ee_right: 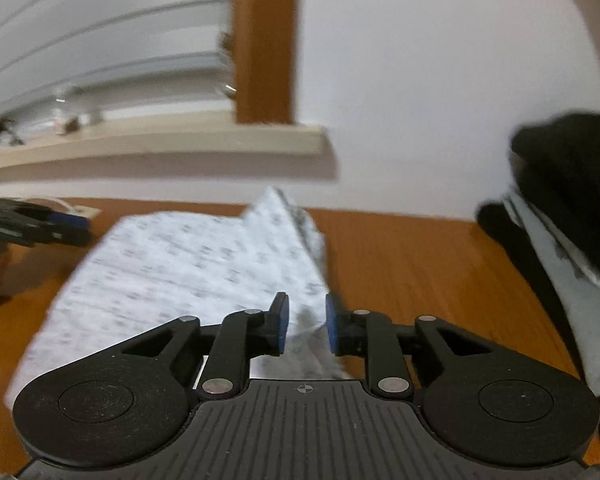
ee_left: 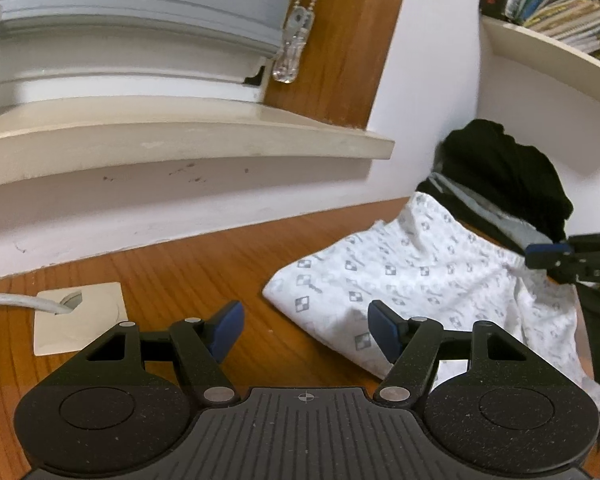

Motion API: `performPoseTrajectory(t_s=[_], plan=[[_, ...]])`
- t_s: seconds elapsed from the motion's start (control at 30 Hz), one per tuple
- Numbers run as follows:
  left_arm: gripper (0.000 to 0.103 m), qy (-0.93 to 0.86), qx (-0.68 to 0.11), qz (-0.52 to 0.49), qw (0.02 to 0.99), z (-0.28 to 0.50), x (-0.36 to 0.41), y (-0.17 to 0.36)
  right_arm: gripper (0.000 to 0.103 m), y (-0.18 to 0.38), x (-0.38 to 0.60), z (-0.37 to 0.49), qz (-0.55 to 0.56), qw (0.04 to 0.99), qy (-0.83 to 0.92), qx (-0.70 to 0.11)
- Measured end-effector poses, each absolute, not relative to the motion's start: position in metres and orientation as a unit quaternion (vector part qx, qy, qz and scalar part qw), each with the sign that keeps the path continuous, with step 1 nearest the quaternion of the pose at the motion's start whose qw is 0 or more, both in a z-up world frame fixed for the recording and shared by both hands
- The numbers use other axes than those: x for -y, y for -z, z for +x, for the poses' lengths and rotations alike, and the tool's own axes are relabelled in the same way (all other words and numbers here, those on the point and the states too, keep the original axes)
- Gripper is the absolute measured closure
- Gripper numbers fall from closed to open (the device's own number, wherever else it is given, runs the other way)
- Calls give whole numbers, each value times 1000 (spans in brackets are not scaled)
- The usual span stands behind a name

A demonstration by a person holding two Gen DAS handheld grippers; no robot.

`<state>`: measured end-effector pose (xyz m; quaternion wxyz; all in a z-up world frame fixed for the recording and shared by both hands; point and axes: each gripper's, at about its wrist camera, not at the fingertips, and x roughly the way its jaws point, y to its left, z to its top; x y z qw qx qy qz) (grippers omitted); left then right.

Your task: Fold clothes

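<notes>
A white garment with a grey checker print [ee_left: 428,276] lies folded on the wooden table [ee_left: 204,264]. My left gripper [ee_left: 304,332] is open and empty, just off the garment's left corner. My right gripper [ee_right: 303,326] stands partly closed around a raised fold of the same garment [ee_right: 188,264]; cloth sits between the blue pads [ee_right: 281,322], with a gap still showing. The right gripper also shows at the right edge of the left wrist view [ee_left: 556,258], and the left gripper at the left edge of the right wrist view [ee_right: 60,226].
A pile of black and grey clothes [ee_left: 504,176] sits at the back right against the wall. A white cable plate [ee_left: 80,316] is set in the table at the left. A window sill [ee_left: 180,132] and a bookshelf [ee_left: 560,44] are above.
</notes>
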<state>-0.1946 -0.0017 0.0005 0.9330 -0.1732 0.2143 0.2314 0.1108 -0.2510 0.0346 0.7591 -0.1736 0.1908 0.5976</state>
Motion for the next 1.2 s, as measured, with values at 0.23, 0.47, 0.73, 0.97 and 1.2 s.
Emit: performPoseTrajectory(t_s=[0.23,0.47,0.73,0.97,1.2], plan=[[31,-225,-217,-166,935,-191,6,1,69,-39,203,79,-235,720,-632,-166],[31,-232,-214,-174,933,-194,2,1,55,-39,120,101,-279,736,-592,-172],[31,-226,-209,-166,937,-194,5,-3,91,-27,130,141,-262,771,-543,-204],[31,-213,-226,-141,940,-177,18,-8,66,-44,186,123,-215,757,-588,-188],[42,-185,-267,-104,940,-132,18,-22,66,-17,238,91,-201,696,-651,-225]])
